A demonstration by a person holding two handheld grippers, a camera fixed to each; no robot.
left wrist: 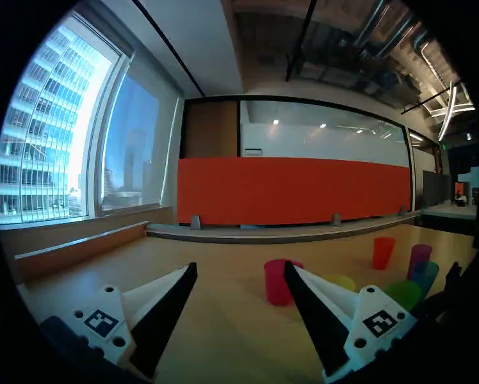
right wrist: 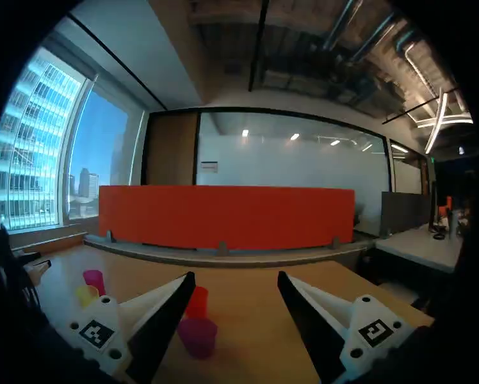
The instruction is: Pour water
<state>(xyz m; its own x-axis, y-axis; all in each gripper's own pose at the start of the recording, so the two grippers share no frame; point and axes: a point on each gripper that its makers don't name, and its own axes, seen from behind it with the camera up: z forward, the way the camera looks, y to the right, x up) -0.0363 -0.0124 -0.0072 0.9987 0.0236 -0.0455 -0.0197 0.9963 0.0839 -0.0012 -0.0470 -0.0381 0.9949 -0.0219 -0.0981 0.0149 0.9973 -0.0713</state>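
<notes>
Several coloured plastic cups stand on a wooden table (left wrist: 227,333). In the left gripper view a magenta cup (left wrist: 276,281) sits just ahead, right of centre, with a yellow cup (left wrist: 339,281) behind my right finger. An orange cup (left wrist: 383,252), a purple cup (left wrist: 420,255), a blue cup (left wrist: 426,274) and a green cup (left wrist: 403,293) are farther right. My left gripper (left wrist: 239,265) is open and empty. In the right gripper view a purple cup (right wrist: 198,336) and an orange cup (right wrist: 198,301) stand by my left finger. My right gripper (right wrist: 235,275) is open and empty.
An orange partition panel (left wrist: 291,191) runs along the table's far edge, and a window wall (left wrist: 54,147) is on the left. In the right gripper view a pink cup (right wrist: 94,280) and a yellow cup (right wrist: 84,295) stand far left. A white desk (right wrist: 419,246) lies beyond the table's right edge.
</notes>
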